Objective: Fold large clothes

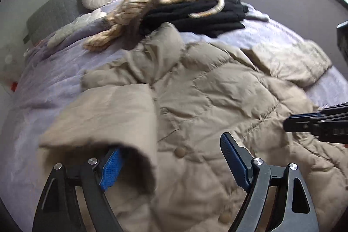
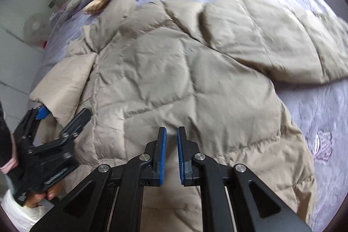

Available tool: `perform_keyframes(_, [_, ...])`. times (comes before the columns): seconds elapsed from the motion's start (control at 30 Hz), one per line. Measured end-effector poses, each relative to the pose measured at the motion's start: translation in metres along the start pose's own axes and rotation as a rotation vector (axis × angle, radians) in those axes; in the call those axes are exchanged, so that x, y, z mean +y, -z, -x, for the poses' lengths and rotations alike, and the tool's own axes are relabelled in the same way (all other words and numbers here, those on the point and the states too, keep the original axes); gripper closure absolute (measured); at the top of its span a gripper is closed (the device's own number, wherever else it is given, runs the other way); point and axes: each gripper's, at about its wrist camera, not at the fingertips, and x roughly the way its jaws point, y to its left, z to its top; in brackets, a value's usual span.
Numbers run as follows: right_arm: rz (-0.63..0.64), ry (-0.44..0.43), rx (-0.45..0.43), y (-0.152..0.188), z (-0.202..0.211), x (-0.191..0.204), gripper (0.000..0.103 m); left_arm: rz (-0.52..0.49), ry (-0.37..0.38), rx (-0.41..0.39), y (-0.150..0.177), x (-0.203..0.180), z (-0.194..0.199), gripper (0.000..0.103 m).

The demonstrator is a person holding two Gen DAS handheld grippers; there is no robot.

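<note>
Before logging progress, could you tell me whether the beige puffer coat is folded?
Partly: one sleeve lies folded across the beige puffer coat; the other remains spread.

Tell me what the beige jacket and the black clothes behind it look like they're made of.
Beige jacket: looks like a thin, smooth woven shell, probably nylon or polyester, over puffy filling; stitched quilt lines and a soft sheen suggest that. Black clothes: look like a matte knit or fleece; the surface seems fuzzy and ridged, though blur leaves it open.
</note>
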Motion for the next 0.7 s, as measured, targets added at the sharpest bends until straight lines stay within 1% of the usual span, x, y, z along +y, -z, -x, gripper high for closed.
perform_keyframes(0.03, [0.048, 0.004, -0.022, 0.001, 0.005, 0.009, 0.051, 0.039, -0.006, -0.008, -0.001, 0.017, 0.007, 0.018])
perform_keyframes(0.07, [0.09, 0.006, -0.047, 0.01, 0.015, 0.011, 0.038, 0.087, -0.017, -0.017, 0.002, 0.033, 0.016, 0.018])
perform_keyframes(0.1, [0.155, 0.005, -0.086, 0.011, 0.022, 0.027, 0.025, 0.141, -0.037, -0.024, 0.006, 0.053, 0.024, 0.018])
perform_keyframes(0.13, [0.23, 0.003, -0.117, 0.014, 0.028, 0.044, 0.025, 0.214, -0.078, -0.02, 0.015, 0.078, 0.034, 0.018])
perform_keyframes(0.17, [0.293, 0.006, -0.131, 0.016, 0.032, 0.06, 0.025, 0.256, -0.106, -0.008, 0.016, 0.094, 0.03, 0.018])
perform_keyframes(0.2, [0.371, 0.009, -0.145, 0.017, 0.032, 0.081, 0.025, 0.326, -0.156, 0.013, 0.028, 0.119, 0.031, 0.018])
perform_keyframes(0.27, [0.502, 0.012, -0.16, 0.022, 0.028, 0.119, 0.024, 0.429, -0.197, 0.068, 0.047, 0.152, 0.023, 0.018])
perform_keyframes(0.3, [0.568, 0.016, -0.166, 0.025, 0.023, 0.139, 0.024, 0.51, -0.204, 0.112, 0.063, 0.173, 0.016, 0.018])
perform_keyframes(0.33, [0.636, 0.03, -0.165, 0.029, 0.015, 0.158, 0.024, 0.562, -0.2, 0.136, 0.077, 0.184, 0.009, 0.018])
perform_keyframes(0.43, [0.778, 0.089, -0.139, 0.043, -0.015, 0.2, 0.023, 0.673, -0.22, 0.209, 0.117, 0.209, -0.012, 0.018])
perform_keyframes(0.5, [0.867, 0.158, -0.155, 0.048, -0.041, 0.224, 0.023, 0.724, -0.223, 0.224, 0.135, 0.22, -0.019, 0.018])
perform_keyframes(0.53, [0.908, 0.218, -0.188, 0.048, -0.055, 0.234, 0.023, 0.751, -0.213, 0.219, 0.143, 0.224, -0.022, 0.018])
perform_keyframes(0.57, [0.923, 0.268, -0.217, 0.045, -0.066, 0.239, 0.023, 0.758, -0.211, 0.216, 0.146, 0.226, -0.023, 0.018])
perform_keyframes(0.6, [0.914, 0.299, -0.228, 0.038, -0.075, 0.241, 0.023, 0.76, -0.21, 0.216, 0.149, 0.227, -0.024, 0.018])
perform_keyframes(0.67, [0.791, 0.365, -0.244, 0.013, -0.085, 0.231, 0.024, 0.736, -0.217, 0.216, 0.149, 0.226, -0.027, 0.018])
perform_keyframes(0.7, [0.673, 0.387, -0.255, -0.005, -0.083, 0.215, 0.024, 0.712, -0.223, 0.217, 0.148, 0.225, -0.028, 0.018])
